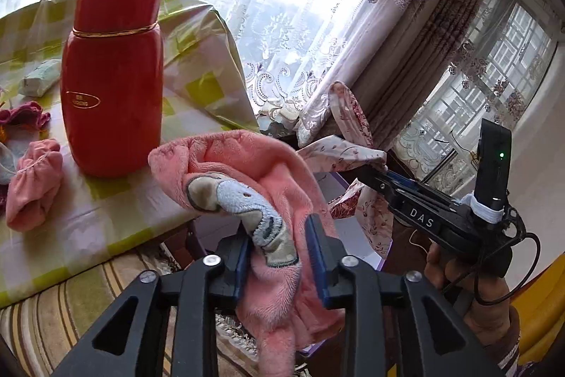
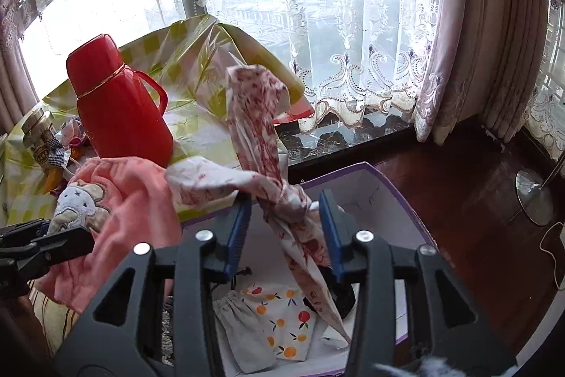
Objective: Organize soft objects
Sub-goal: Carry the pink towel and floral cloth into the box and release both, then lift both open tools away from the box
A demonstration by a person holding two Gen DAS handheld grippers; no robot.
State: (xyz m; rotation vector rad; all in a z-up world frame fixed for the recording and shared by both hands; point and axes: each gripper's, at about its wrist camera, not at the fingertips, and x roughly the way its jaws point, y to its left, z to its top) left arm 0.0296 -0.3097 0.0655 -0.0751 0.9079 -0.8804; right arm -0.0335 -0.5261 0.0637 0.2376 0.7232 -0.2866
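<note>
Currently pink fleece towel (image 1: 247, 172) hangs limp between half-open left gripper (image 1: 280, 257) pads, floral cloth (image 2: 282, 200) likewise in right gripper (image 2: 286, 232) over box (image 2: 388, 186); both judged light, floppy, best pinched at bunched folds.

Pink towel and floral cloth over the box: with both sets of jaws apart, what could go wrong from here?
1. The pink towel hangs between the left gripper jaws near the table edge; it may land on the striped rug rather than in the box.
2. The floral cloth in the right gripper trails upward and could drape over the box wall.
3. It might snag the red flask.
</note>
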